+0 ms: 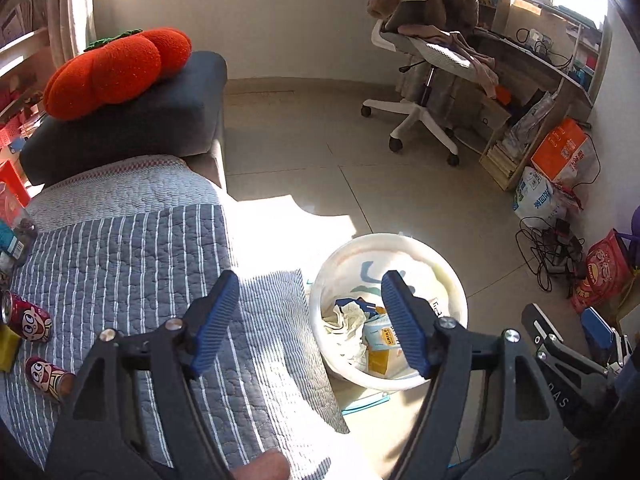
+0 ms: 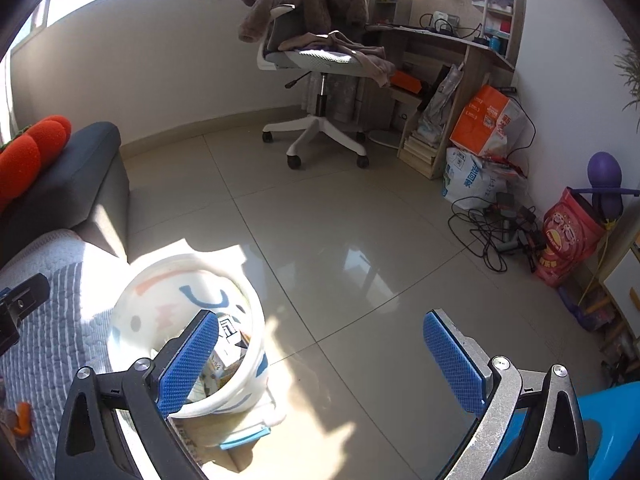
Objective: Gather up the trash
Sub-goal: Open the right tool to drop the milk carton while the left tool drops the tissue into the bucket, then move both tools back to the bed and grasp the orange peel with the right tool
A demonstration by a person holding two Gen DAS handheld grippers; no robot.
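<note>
Bin [image 1: 452, 280] beside sofa edge [image 1: 224, 216] — both fingers [image 1: 218, 320] wide.

Bare floor [image 2: 360, 240] right of bin [image 2: 192, 360]; sofa [image 1: 120, 240] crowds bin's left; chair [image 2: 320, 120] well apart.

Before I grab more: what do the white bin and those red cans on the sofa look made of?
White bin: looks like thin, smooth plastic; sunlight glows through its wall, printed face on it. Red cans: likely metal with glossy printed cartoon wrap; a silvery rim shows on one. They lie on a quilted striped fabric cover.
</note>
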